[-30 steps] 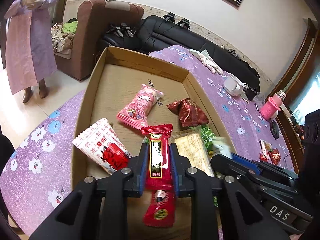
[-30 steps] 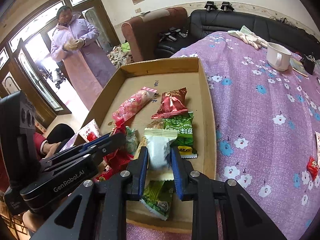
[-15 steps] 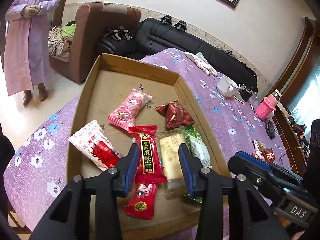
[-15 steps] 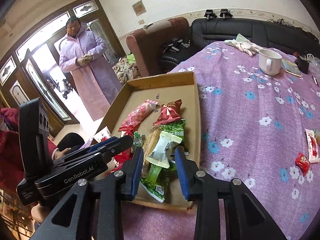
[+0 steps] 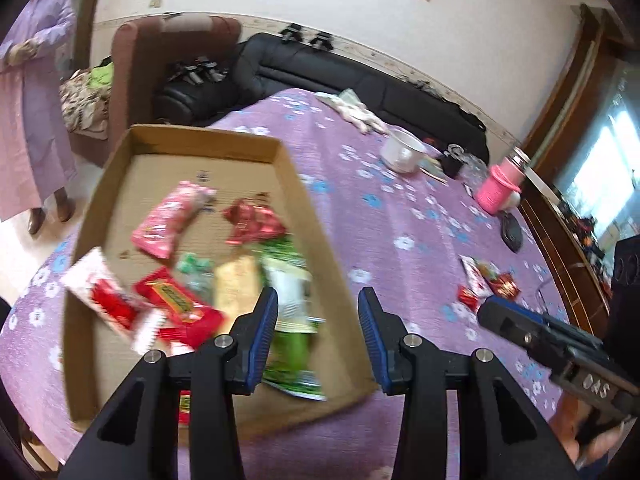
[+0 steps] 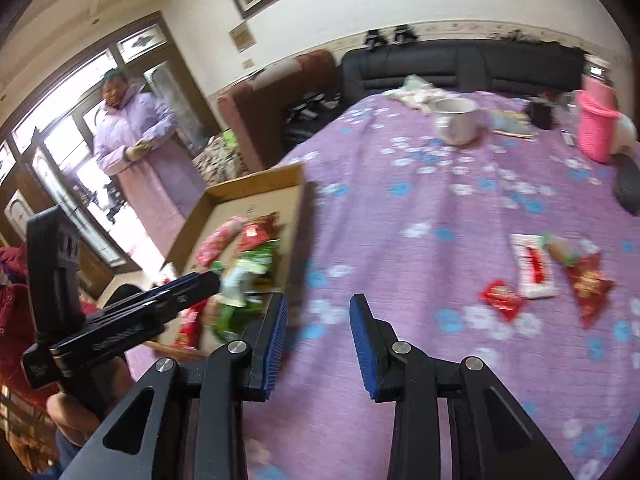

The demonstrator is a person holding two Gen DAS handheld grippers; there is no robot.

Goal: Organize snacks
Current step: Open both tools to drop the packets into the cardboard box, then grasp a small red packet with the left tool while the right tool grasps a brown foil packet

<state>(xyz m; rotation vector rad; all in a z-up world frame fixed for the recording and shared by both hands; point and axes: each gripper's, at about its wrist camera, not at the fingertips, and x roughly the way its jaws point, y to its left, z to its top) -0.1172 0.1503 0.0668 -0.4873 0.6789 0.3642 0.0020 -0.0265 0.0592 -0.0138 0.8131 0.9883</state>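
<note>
Far left, beyond the bench edge: standing person in a long lilac coat (image 6: 136,152), hands clasped. Behind: brown armchair (image 5: 168,64) and black leather sofa (image 5: 360,88) along the wall.

Left part of the bench, on purple flower-print cloth (image 6: 420,208): shallow brown cardboard tray (image 5: 320,240) holding wrapped snacks, blurred. Inside, left to right: white-and-red packet (image 5: 100,292), pink packet (image 5: 168,220), red bar wrapper (image 5: 176,300), dark red foil pouch (image 5: 256,224), pale yellow packet (image 5: 236,284), white-and-green packets (image 5: 292,304) against the tray's right wall.

Left gripper (image 5: 318,332): blue-padded jaws partly apart, just opened, nothing between them; poised above the tray's near right corner, left pad over the green packets.

Right gripper (image 6: 318,328): blue-padded jaws likewise partly apart, just opened, empty; above bare cloth just right of the tray.

Mid-bench, farther back: white mug (image 6: 456,124) and pale crumpled cloth (image 5: 360,114).

Right part of the bench: loose snacks well apart from the tray, namely small red sachet (image 6: 500,296), white-and-red flat packet (image 6: 534,266), red triangular pouch (image 6: 590,286). Beyond them: pink ribbed cup (image 6: 596,128) and black oval object (image 6: 628,188).
</note>
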